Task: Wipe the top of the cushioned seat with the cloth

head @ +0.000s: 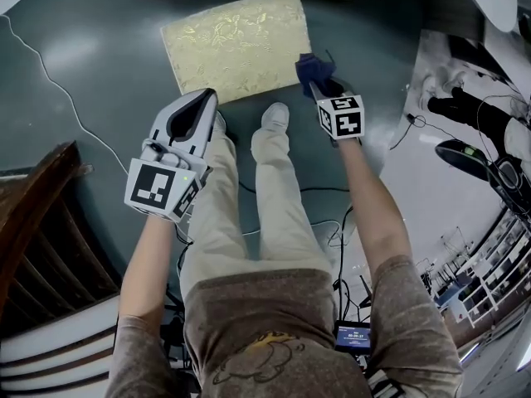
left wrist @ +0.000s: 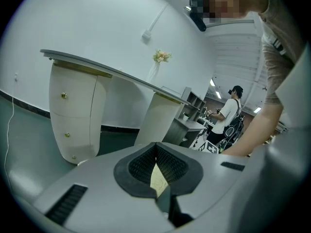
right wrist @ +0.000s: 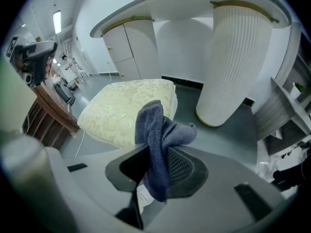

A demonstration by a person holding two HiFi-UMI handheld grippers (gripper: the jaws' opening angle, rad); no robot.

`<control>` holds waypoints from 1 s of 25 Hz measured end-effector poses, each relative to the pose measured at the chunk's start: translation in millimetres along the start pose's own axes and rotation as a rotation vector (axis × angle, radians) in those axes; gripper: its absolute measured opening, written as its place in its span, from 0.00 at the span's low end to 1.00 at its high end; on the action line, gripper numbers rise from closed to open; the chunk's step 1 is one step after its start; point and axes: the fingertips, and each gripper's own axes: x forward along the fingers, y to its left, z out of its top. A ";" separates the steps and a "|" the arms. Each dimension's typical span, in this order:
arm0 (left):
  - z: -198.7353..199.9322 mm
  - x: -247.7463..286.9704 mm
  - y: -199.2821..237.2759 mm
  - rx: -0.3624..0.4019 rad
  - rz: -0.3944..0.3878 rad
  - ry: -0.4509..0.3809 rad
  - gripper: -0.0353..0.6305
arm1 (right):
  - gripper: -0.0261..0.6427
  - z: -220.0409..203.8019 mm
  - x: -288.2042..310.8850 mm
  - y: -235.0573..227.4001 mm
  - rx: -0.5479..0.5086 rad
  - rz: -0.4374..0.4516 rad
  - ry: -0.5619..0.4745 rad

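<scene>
Right hand-held gripper (head: 317, 87) clamps my blue cloth (head: 313, 68) at cushioned seat's (head: 232, 44) near right corner; seat's long axis runs leftward. Left hand-held gripper (head: 202, 99) jaws together, empty.

Cushioned seat (head: 236, 46), top bare except at its near right corner, where the right gripper (right wrist: 156, 154) clamps a bunched cloth (head: 313, 70). Left of the seat, open floor (head: 99, 48) crossed by a thin cable (head: 46, 77). Beyond the seat, a ribbed desk pedestal (right wrist: 235, 67); at its near edge, the person's shoes (head: 275, 114).
</scene>
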 end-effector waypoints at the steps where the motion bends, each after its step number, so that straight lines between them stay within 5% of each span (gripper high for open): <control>1: 0.2 2.1 -3.1 0.000 -0.002 0.001 0.08 | 0.19 -2.3 -1.9 -6.8 0.012 -0.010 0.002; 10: 38.2 6.7 -29.1 0.030 -0.007 -0.027 0.08 | 0.19 23.5 -55.1 -38.3 0.113 -0.040 -0.112; 25: 222.2 -78.8 -114.3 0.161 -0.130 -0.097 0.08 | 0.19 235.7 -339.1 60.3 0.085 0.099 -0.662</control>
